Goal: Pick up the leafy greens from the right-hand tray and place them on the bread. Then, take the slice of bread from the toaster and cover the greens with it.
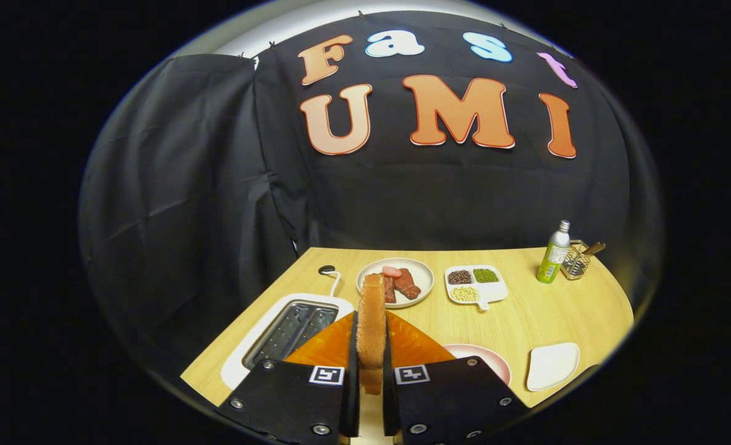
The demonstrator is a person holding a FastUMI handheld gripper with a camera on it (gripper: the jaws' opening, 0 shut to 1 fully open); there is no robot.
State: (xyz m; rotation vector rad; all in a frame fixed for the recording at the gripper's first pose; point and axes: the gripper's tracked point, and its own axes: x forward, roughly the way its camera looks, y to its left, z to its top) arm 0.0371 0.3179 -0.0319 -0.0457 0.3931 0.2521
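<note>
Tongs (371, 371) pinching upright bread slice (371, 321) edge-on, hiding most of pink plate (495, 364); toaster (291, 330) slots empty

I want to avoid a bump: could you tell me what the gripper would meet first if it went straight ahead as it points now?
Probably the plate of meat: it lies just beyond the bread slice the gripper is shut on. Depth is unclear; held high, it might pass over.

My light wooden table (526, 321) carries a white toaster (291, 327) to the left of my fingers, its slots open upward. Beyond it sit a round plate (424, 278) of meat slices and a white divided dish (495, 290) of beans. Farther right stand a green bottle (553, 253) and wire holder (576, 261) — nearer me, a pink-rimmed plate (495, 361) and small white tray (552, 366).
</note>
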